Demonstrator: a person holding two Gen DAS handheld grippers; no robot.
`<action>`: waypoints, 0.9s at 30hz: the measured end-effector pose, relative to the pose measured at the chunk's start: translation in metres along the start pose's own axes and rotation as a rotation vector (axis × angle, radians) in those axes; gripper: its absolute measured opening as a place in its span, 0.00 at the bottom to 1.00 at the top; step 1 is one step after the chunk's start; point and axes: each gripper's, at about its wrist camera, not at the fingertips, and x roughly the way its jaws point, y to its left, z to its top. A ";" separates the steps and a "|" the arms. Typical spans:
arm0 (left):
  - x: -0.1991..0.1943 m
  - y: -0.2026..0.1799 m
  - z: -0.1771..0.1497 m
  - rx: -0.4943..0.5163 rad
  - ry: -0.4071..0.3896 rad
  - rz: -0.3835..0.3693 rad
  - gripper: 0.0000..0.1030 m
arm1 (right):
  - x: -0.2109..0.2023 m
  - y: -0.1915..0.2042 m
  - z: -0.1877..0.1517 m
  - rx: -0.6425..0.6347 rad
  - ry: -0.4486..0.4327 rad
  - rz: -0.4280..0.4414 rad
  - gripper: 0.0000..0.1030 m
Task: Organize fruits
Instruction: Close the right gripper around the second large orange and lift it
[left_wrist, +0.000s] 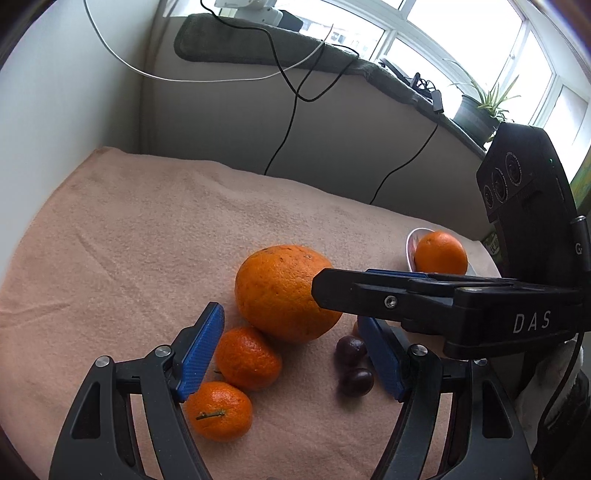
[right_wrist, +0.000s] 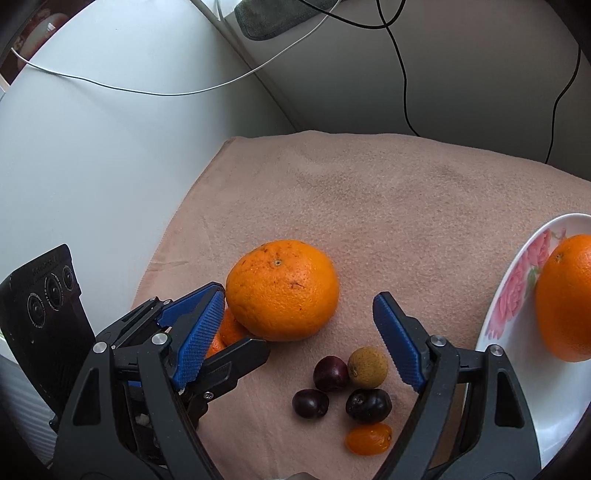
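Observation:
On the pink towel (left_wrist: 147, 229) a large orange (left_wrist: 284, 291) lies with two mandarins (left_wrist: 247, 358) in front of it. My left gripper (left_wrist: 290, 314) is open over the mandarins, its left pad close beside the upper one. My right gripper (right_wrist: 299, 293) is open too. Its fingertips flank the near side of the large orange (right_wrist: 282, 290), and its pads do not press on it. Below the orange lie dark cherries (right_wrist: 330, 373), a brown lychee (right_wrist: 367, 367) and a kumquat (right_wrist: 368, 438). In the left wrist view the right gripper (left_wrist: 332, 284) crosses in front of the orange.
A white flowered plate (right_wrist: 517, 314) at the right holds another orange (right_wrist: 565, 295). The left gripper (right_wrist: 236, 325) crowds in at the lower left of the right wrist view. Black and white cables (left_wrist: 291, 110) hang on the wall behind the towel. A potted plant (left_wrist: 476, 110) stands on the windowsill.

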 end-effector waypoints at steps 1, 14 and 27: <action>0.001 0.000 0.001 0.001 0.004 -0.003 0.71 | 0.002 0.000 0.001 -0.001 0.006 0.002 0.83; 0.008 -0.004 0.005 0.006 0.021 0.000 0.64 | 0.028 0.005 0.003 0.000 0.051 0.043 0.74; 0.003 -0.010 0.003 0.014 -0.004 0.007 0.62 | 0.016 0.015 -0.005 -0.040 0.017 0.014 0.72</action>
